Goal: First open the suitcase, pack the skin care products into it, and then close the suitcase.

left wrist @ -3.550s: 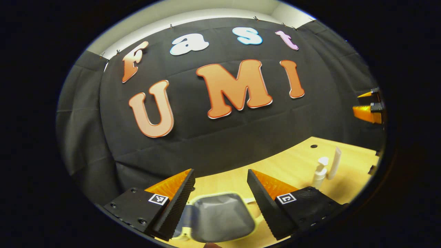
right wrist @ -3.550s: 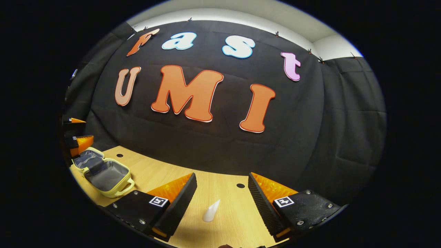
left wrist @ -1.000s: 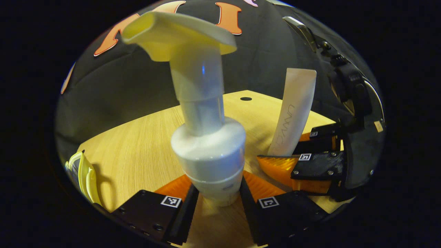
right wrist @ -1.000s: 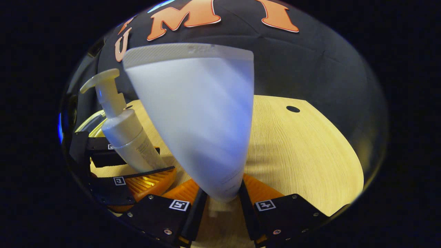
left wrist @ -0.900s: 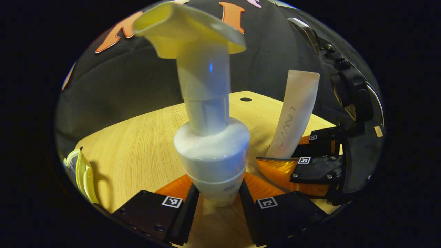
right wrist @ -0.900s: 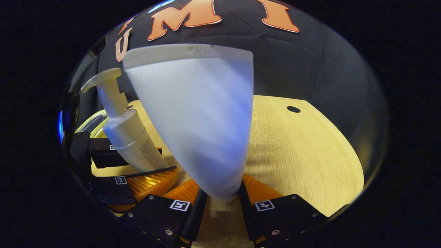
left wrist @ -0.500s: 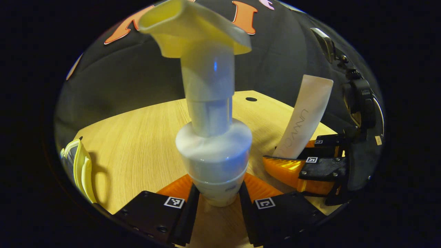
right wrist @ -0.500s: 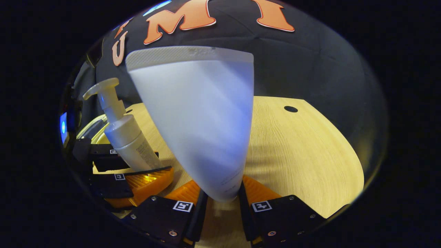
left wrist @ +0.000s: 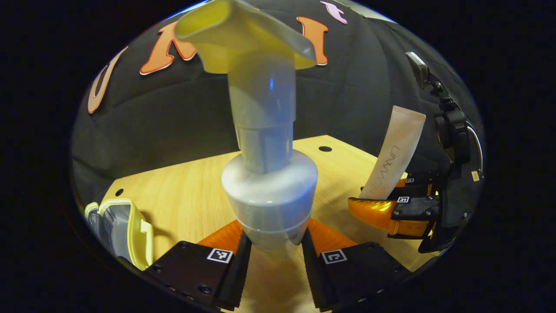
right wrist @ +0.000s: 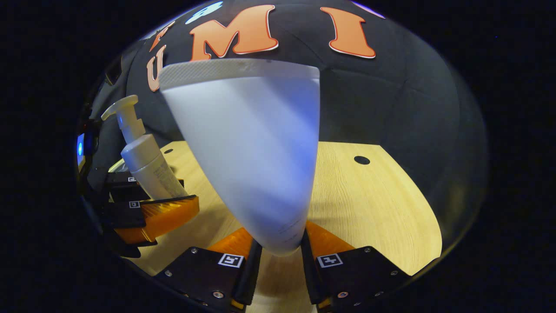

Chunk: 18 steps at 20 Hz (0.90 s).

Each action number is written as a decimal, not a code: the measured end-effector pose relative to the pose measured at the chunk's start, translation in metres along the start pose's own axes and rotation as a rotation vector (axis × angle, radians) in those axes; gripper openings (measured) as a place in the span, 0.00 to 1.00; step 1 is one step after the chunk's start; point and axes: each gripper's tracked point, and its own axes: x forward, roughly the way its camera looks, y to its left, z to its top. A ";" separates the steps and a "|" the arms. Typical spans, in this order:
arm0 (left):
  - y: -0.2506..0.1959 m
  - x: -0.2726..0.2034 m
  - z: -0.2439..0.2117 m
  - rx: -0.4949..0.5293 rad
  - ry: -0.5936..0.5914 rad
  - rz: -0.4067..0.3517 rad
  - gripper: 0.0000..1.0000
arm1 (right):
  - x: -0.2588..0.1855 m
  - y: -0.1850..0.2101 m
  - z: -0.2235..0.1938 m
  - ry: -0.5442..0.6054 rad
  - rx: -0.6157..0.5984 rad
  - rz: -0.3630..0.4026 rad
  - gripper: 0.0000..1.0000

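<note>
My left gripper (left wrist: pixel 271 248) is shut on a white pump bottle (left wrist: pixel 269 191), which stands upright between its fingers with the pump head at the top of the left gripper view. My right gripper (right wrist: pixel 280 252) is shut on a white squeeze tube (right wrist: pixel 252 152), its crimped end up. Both items hang above the wooden table (left wrist: pixel 191 191). The small yellow suitcase (left wrist: pixel 117 226) lies open at the lower left of the left gripper view, its grey lining showing. In that view the right gripper (left wrist: pixel 391 204) holds the tube (left wrist: pixel 395 156) at the right. The right gripper view has the left gripper (right wrist: pixel 147 208) with the bottle (right wrist: pixel 145 165) at its left.
The table (right wrist: pixel 373 204) has round cable holes (right wrist: pixel 362 160) near the black cloth wall. A hole (left wrist: pixel 325 148) also lies behind the bottle and another hole (left wrist: pixel 118 191) near the suitcase.
Both grippers have lifted with their items: the bottle and tube have risen off the table. The suitcase has come further into the left gripper view, and the two grippers have drawn slightly apart.
</note>
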 end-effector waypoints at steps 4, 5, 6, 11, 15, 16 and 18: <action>0.031 -0.032 0.030 -0.012 -0.041 0.060 0.59 | -0.026 0.012 0.033 -0.046 -0.025 0.019 0.48; 0.039 -0.043 0.037 -0.020 -0.045 0.073 0.59 | -0.031 0.016 0.041 -0.053 -0.036 0.033 0.47; 0.048 -0.053 0.040 -0.024 -0.054 0.094 0.59 | -0.038 0.021 0.048 -0.062 -0.046 0.042 0.47; 0.103 -0.104 0.058 -0.079 -0.057 0.199 0.59 | -0.063 0.059 0.073 -0.068 -0.086 0.119 0.47; 0.158 -0.149 0.053 -0.127 -0.041 0.296 0.59 | -0.076 0.098 0.087 -0.083 -0.142 0.185 0.47; 0.170 -0.159 0.050 -0.138 -0.037 0.309 0.59 | -0.079 0.109 0.090 -0.087 -0.155 0.197 0.47; 0.196 -0.179 0.046 -0.145 -0.035 0.332 0.59 | -0.085 0.132 0.095 -0.088 -0.165 0.223 0.47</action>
